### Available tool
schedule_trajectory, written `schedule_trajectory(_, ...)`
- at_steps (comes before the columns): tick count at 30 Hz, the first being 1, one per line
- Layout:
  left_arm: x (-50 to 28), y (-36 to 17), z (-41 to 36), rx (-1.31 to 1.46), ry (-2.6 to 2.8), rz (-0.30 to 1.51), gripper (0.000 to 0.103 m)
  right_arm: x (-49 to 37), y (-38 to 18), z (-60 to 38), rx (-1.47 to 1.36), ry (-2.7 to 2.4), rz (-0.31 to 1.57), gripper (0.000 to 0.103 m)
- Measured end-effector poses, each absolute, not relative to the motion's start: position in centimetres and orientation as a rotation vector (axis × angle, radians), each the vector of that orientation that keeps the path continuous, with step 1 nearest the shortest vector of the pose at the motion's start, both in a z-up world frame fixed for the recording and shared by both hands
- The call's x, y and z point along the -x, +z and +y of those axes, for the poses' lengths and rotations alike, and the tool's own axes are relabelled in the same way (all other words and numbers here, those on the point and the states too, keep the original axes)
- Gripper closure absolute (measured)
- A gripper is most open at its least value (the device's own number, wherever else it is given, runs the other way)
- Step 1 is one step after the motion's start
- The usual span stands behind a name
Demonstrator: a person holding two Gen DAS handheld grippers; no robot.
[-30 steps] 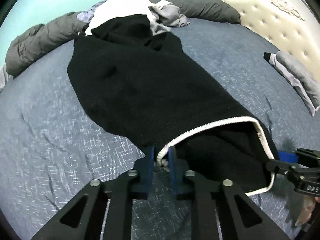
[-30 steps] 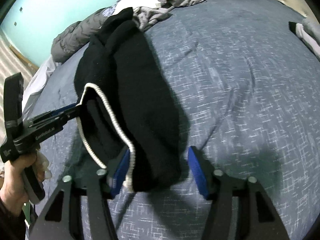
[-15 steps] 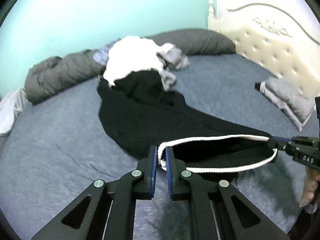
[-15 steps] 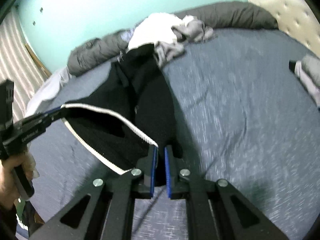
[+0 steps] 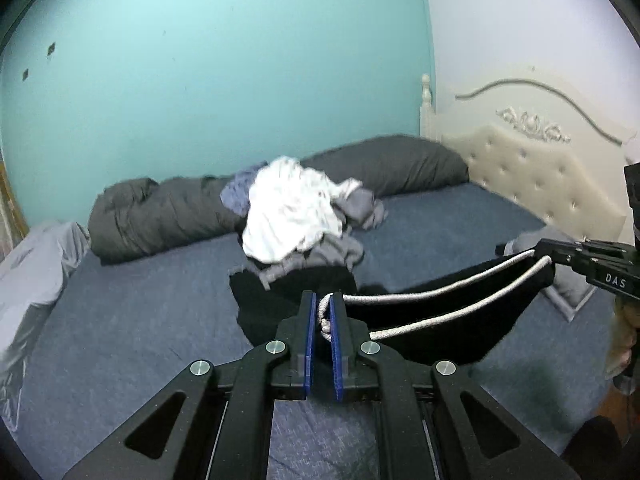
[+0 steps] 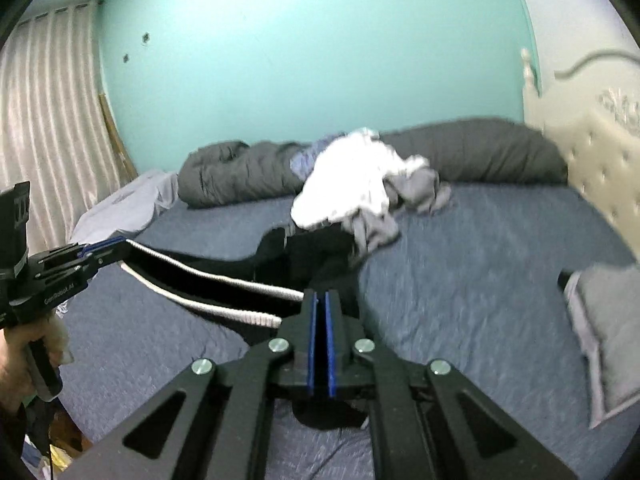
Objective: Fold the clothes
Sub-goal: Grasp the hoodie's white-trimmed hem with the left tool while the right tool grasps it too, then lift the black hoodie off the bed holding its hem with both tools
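Observation:
A black garment with a white-corded hem is lifted off the blue bed and hangs stretched between my two grippers. Its far end still trails on the bed by the clothes pile. In the left wrist view my left gripper is shut on one end of the hem, with white cord bunched between the pads. My right gripper pinches the other end, its jaws closing the last bit on the black cloth. Each gripper also shows in the other's view: the right gripper and the left gripper.
A pile of white and grey clothes lies mid-bed in front of a rolled dark grey duvet. A folded grey garment rests by the cream headboard. A curtain hangs at left. A hand holds the left gripper.
Both grippers have risen and tilted up, lifting the hem off the bed. The right gripper's jaws, wide a second ago, have closed on the cloth. The hem has been drawn out between them.

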State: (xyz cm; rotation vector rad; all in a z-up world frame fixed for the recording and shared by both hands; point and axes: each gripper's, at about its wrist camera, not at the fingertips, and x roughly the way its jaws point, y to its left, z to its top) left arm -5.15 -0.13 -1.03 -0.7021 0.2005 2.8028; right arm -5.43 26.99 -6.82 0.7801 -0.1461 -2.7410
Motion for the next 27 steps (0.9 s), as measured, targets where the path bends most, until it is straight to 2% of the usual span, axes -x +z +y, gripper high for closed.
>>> schedule_trajectory(11, 0.8, 10.1, -0.4, 0.497, 2.871, 0.257, 0.097, 2.4, 4.9, 26.9, -0.541, -2.778, -0.018, 0.102)
schedule_trajectory(18, -2.4, 15.2, 0.6, 0.417, 2.869, 0.326, 0.097, 0.5, 9.2, 26.6, -0.458, -2.77, 0.03, 0.102)
schedule_trajectory(27, -6.6, 22.9, 0.3, 0.262, 2.889, 0.309, 0.098, -2.6, 16.5, 27.2, -0.282, -2.774, 0.092, 0.102)
